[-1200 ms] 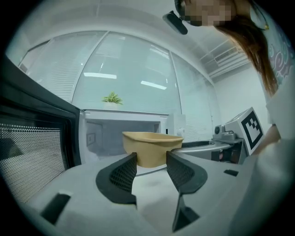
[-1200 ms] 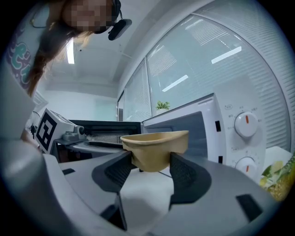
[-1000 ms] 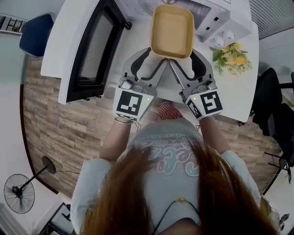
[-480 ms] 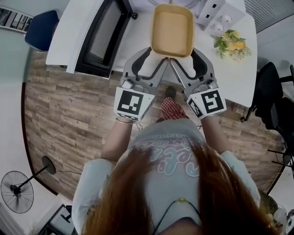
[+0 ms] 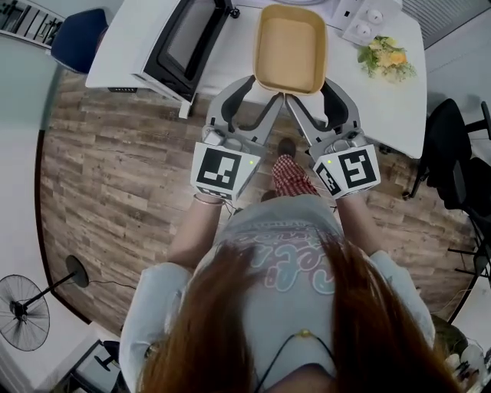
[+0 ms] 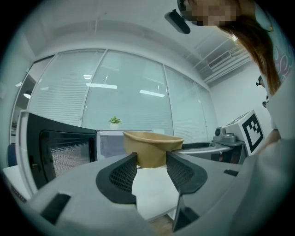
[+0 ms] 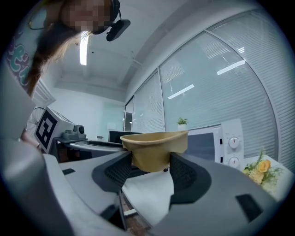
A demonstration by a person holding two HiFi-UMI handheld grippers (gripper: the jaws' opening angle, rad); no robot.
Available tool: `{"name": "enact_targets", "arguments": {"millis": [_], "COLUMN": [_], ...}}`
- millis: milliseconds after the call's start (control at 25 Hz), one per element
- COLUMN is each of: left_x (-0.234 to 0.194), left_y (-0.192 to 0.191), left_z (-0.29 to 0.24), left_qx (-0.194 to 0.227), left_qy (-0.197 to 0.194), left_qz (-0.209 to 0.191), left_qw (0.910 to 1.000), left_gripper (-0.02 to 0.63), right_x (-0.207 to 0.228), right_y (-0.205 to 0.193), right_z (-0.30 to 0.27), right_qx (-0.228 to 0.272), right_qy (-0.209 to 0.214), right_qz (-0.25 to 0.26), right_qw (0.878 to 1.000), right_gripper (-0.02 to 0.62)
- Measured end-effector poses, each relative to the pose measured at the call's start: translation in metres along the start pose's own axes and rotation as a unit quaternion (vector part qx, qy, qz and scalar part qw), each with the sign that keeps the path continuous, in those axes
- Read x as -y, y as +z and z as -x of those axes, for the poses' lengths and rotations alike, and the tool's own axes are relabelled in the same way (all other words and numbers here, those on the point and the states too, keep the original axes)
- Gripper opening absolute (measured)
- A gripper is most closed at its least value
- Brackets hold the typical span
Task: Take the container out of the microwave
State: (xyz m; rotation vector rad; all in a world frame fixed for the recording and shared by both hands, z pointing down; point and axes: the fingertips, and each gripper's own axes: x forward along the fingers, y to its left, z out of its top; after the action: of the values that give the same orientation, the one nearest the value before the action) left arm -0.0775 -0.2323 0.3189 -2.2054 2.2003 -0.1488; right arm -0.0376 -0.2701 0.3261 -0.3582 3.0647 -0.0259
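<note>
White table (image 5: 391, 115) carries the microwave (image 5: 367, 17), its door (image 5: 180, 42) swung open to the left. The empty tan container (image 5: 289, 47) hangs above the tabletop just before the oven, apparently clear of the cavity. Left gripper (image 5: 265, 88) and right gripper (image 5: 309, 90) each clamp its near end, jaws fairly wide. Step: withdrawal. Next move calls for bare tabletop, a level descent, and both grips released together.

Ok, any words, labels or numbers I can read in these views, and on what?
No text reads cleanly.
Shirt print: cursive letters, partly covered by hair, unreadable.
Microwave control panel: any markings by the knobs are too small to read.
Marker cubes: black-and-white coded squares, no words or numbers.
</note>
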Motion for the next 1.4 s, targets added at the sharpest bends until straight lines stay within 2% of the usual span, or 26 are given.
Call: {"name": "enact_targets", "arguments": {"millis": [440,760,1120,1400], "left_x": [0.037,0.061,0.102,0.161], "left_y": [0.003,0.008,0.014,0.02], "left_z": [0.059,0.085,0.109,0.135], "left_qx": [-0.002,-0.002,-0.003,0.002], "left_qy": [-0.002,-0.001,0.03,0.057], "left_qz": [0.004,0.003,0.013,0.017], "left_qw": [1.0,1.0,0.9995,0.9982], "left_gripper": [0.198,0.198,0.198,0.198], "right_x": [-0.049,-0.069,-0.081,-0.091], "right_y": [0.005,0.011,0.018,0.024], "right_z": [0.049,0.079,0.122,0.182], "right_qx": [-0.005,-0.002,-0.009,-0.007], "right_qy": [-0.004,-0.002,0.028,0.054], "right_qz": [0.003,0.003,0.012,0.013], "right_qw": [1.0,1.0,1.0,0.998], "right_gripper": [0.249,0.249,0.249,0.25]}}
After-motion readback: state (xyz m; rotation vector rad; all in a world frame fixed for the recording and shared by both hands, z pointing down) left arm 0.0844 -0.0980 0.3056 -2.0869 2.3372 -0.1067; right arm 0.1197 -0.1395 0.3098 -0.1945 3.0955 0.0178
